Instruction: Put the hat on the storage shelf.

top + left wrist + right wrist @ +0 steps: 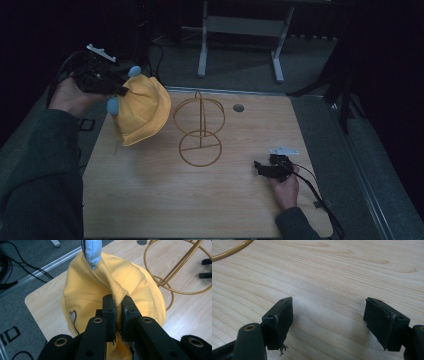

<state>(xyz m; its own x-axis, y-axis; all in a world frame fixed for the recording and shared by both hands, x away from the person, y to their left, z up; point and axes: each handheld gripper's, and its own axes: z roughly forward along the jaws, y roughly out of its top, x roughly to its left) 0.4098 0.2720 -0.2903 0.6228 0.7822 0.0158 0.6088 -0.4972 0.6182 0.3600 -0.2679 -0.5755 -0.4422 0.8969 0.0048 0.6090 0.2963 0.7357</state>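
A yellow fabric hat (142, 110) with pale blue ear-like tabs (134, 71) hangs above the table's far left corner. My left gripper (120, 89) is shut on a pinched fold of it; in the left gripper view the two black jaws clamp the yellow cloth (117, 293), and a small heart outline (73, 316) shows on the hat. A gold wire stand (200, 129) with a round base and an upright hoop sits on the table just right of the hat. My right gripper (260, 167) rests low at the table's right side, open, with bare wood between its fingers (280, 317).
The light wooden table (200, 200) has a small round hole (238, 107) near its far edge. Grey floor, black cables (22, 267) and a metal frame's legs (202, 45) lie beyond the table. A cable (320, 195) trails from the right gripper.
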